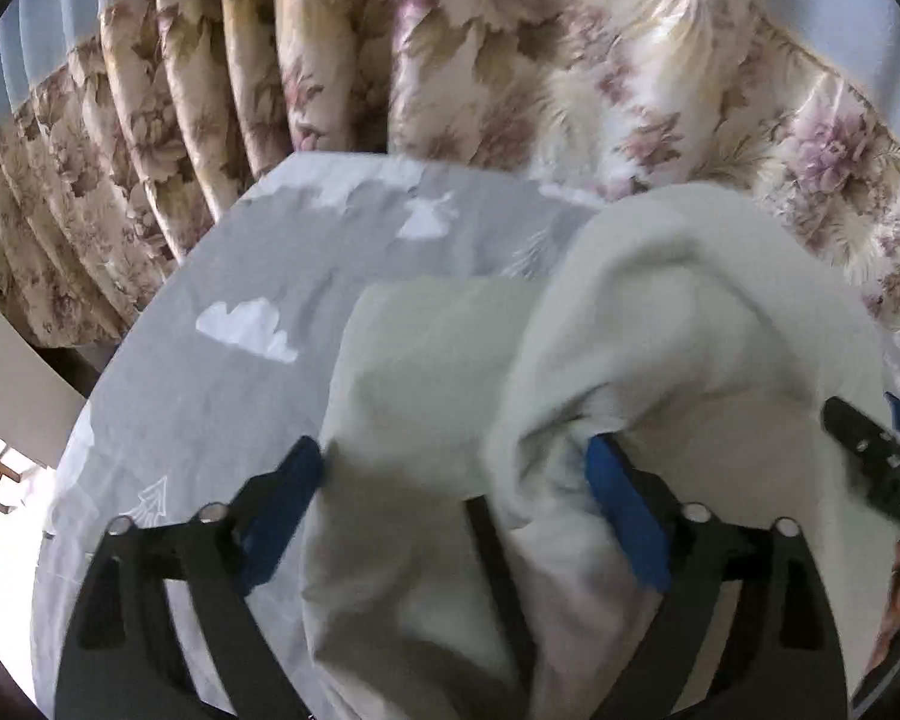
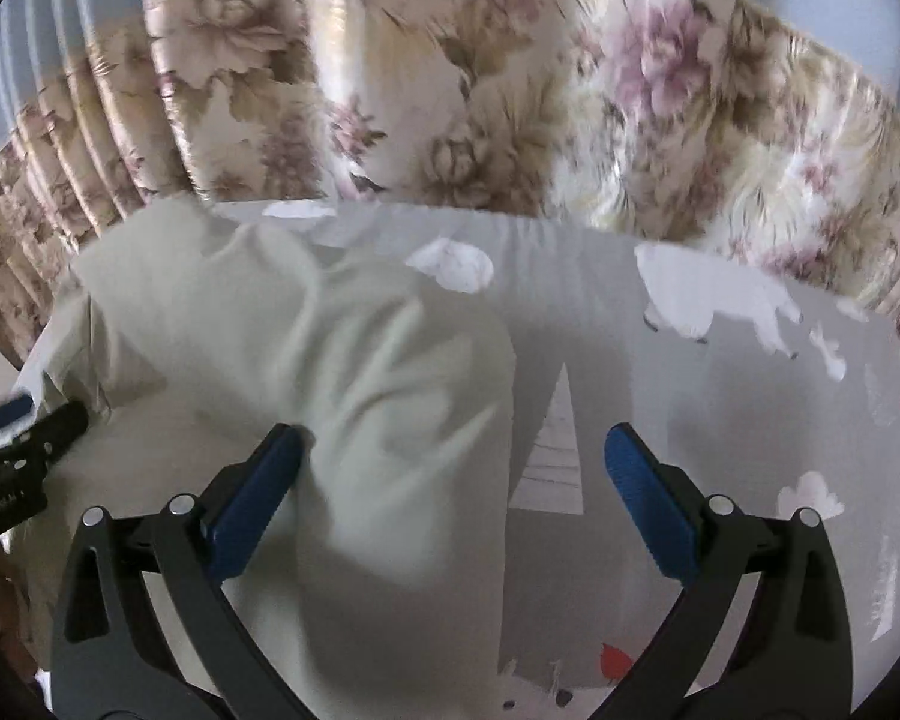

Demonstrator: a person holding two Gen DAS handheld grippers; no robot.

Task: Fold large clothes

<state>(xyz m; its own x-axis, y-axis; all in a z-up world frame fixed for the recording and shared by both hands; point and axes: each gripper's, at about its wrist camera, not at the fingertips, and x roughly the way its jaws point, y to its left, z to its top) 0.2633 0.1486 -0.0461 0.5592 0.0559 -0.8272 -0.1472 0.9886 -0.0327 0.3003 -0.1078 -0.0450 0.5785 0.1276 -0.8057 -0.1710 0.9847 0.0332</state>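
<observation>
The left claw [image 1: 456, 474] stands released, pale garment [image 1: 660, 312] bunched loosely between its blue pads. That garment (crumpled, cream) lies on the grey printed bedsheet [image 2: 720, 408]. The right claw [image 2: 453, 456] is spread wide, gripping nothing.

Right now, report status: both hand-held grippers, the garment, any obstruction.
Left hand-held gripper open, pale garment bunched between its jaws. Right hand-held gripper open at the garment's edge. Garment heaped on grey printed sheet. No obstruction seen.

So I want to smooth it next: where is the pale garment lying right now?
The pale garment lies bunched on the grey printed sheet, in front of the floral curtain; it fills the right of the left wrist view and the left of the right.
</observation>
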